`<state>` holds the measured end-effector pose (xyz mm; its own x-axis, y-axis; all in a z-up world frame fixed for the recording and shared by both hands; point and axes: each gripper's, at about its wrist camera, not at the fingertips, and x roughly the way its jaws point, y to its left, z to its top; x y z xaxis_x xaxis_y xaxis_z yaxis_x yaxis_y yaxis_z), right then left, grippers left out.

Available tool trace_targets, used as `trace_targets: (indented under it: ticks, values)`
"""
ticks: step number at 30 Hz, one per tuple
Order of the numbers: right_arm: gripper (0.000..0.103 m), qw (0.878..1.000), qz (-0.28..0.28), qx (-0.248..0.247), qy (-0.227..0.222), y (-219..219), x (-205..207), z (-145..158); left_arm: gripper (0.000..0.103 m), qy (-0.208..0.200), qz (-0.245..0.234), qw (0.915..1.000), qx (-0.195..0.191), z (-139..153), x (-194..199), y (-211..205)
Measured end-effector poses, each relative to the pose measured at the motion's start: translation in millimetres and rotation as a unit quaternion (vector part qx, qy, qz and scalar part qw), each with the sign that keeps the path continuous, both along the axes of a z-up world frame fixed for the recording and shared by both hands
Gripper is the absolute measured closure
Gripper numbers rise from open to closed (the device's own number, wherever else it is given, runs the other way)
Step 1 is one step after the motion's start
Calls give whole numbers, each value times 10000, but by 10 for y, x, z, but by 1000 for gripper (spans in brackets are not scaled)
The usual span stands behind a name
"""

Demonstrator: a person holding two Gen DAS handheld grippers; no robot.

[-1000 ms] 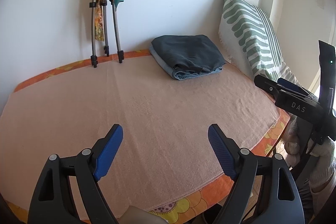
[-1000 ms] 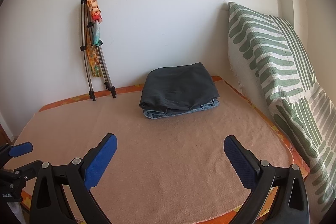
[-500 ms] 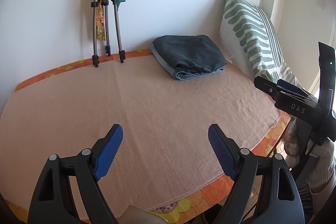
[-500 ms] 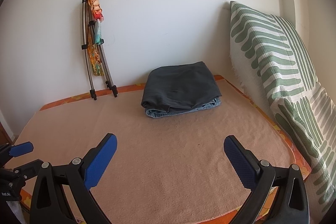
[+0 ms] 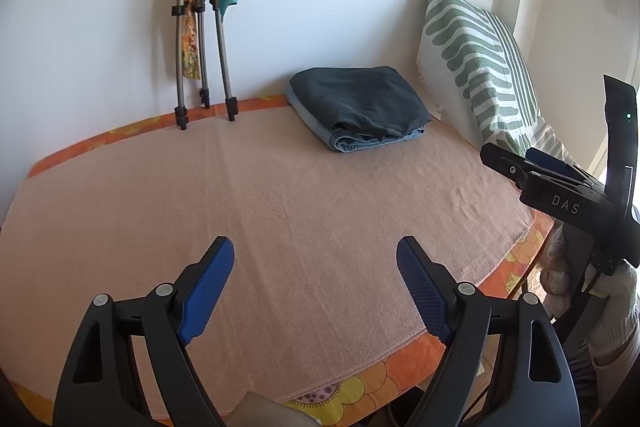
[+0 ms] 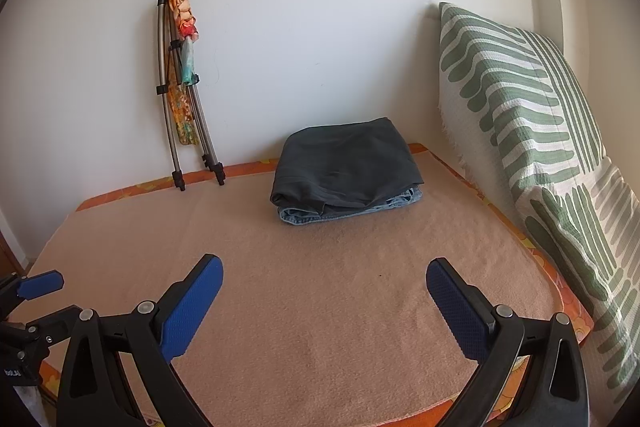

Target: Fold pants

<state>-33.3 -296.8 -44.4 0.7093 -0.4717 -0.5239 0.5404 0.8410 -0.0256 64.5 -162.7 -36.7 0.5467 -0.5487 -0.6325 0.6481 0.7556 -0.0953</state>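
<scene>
Folded dark grey pants (image 5: 358, 99) lie on top of folded blue jeans (image 5: 352, 143) near the far wall on the peach towel (image 5: 280, 195). The stack also shows in the right wrist view, dark pants (image 6: 344, 163) over jeans (image 6: 320, 215). My left gripper (image 5: 314, 275) is open and empty above the towel's near part, far from the stack. My right gripper (image 6: 324, 299) is open and empty, also short of the stack. The right gripper shows at the right edge of the left wrist view (image 5: 560, 183).
A folded tripod (image 6: 180, 115) with colourful cloth leans on the wall left of the stack. A green and white striped pillow (image 6: 532, 131) stands along the right side. The bed's orange flowered edge (image 5: 360, 387) runs along the near side.
Both views shift slightly; the stack sits a touch lower and nearer in the frames. The grippers stay open and empty.
</scene>
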Motion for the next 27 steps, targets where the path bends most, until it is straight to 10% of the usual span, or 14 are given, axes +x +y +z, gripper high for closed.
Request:
trace_targets:
  ticks: [27]
  values:
    - [0, 9999, 95, 38, 67, 3, 43, -35, 19, -81, -76, 9999, 2, 37, -37, 15]
